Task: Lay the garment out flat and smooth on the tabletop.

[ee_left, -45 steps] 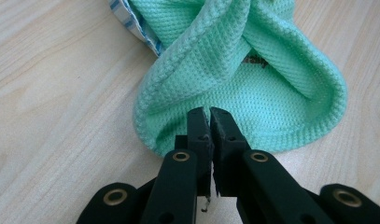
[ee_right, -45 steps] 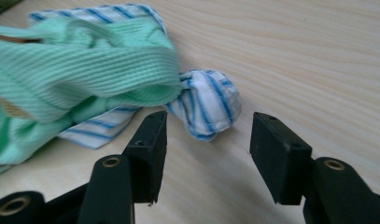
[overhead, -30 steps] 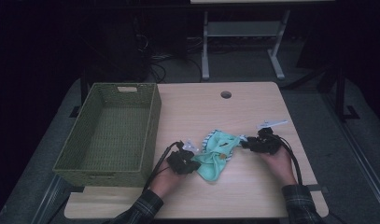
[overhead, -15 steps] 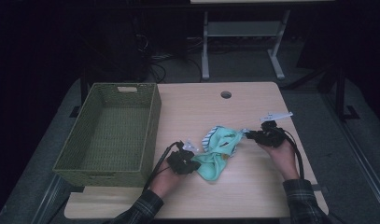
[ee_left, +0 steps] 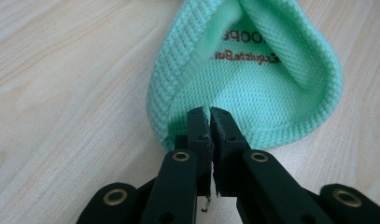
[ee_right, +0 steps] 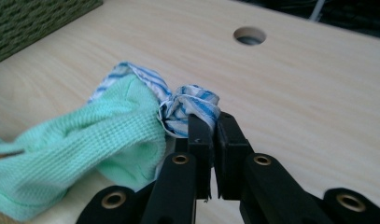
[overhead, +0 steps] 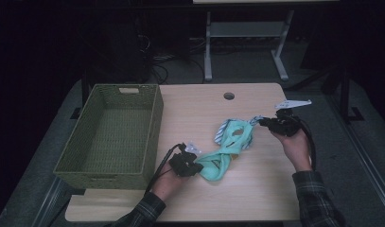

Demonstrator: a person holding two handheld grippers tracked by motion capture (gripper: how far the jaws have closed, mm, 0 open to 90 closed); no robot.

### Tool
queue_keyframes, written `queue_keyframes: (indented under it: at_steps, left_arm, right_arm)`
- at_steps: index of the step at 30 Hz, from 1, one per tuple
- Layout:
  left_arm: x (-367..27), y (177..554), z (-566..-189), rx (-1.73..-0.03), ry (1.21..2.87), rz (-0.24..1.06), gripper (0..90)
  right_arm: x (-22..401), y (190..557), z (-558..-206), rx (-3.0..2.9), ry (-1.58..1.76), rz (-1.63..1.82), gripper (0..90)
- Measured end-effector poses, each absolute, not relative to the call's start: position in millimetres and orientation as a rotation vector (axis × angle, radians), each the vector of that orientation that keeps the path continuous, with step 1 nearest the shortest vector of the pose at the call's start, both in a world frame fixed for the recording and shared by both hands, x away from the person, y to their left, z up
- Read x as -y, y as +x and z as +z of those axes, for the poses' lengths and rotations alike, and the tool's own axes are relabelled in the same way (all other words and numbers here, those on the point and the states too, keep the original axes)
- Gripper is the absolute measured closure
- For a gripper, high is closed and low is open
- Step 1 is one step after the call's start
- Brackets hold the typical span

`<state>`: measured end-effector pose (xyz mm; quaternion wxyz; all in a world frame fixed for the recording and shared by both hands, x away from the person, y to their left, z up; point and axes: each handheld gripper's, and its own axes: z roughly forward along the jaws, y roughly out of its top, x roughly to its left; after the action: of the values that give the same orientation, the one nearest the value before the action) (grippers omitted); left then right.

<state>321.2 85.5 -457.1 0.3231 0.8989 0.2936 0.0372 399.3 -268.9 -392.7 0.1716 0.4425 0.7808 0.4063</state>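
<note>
Green garment [overhead: 225, 151], opposite edges clamped in both jaws, beside basket [overhead: 112, 132].

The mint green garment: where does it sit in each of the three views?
High view: the mint green garment lies centre-right, stretched between both grippers.
Left gripper view: upper centre-right, hem pinched in the jaws.
Right gripper view: lower left, its blue-striped trim in the jaws.
Shared landmark: the table's round hole.

A light wooden table [overhead: 256, 194] with a round hole [overhead: 229, 96] fills the lower centre; a grey metal stand [overhead: 244, 35] and tangled cables [overhead: 169, 49] occupy the dark upper background.
</note>
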Motion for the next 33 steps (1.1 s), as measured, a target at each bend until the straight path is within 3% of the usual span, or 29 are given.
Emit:
queue_keyframes:
  at_steps: [9, 11, 17, 29, 33]
  left_arm:
    - [-86, 321, -457, -0.776, 2.353, 0.095, 86.5]
    - [-86, 321, -457, -0.775, 2.354, 0.092, 86.4]
    - [-86, 321, -457, -0.775, 2.352, 0.092, 86.4]
    - [-85, 321, -456, -0.765, 2.371, 0.099, 85.4]
    - [-82, 321, -450, -0.746, 2.379, 0.125, 81.2]
  right_arm:
    - [270, 410, -387, -2.194, 1.266, 1.139, 85.0]
    - [267, 408, -393, -2.213, 1.263, 1.147, 76.7]
    - [265, 397, -400, -2.243, 1.268, 1.166, 66.2]
    - [257, 362, -414, -2.315, 1.252, 1.209, 67.5]
    - [250, 352, -420, -2.334, 1.234, 1.210, 68.8]
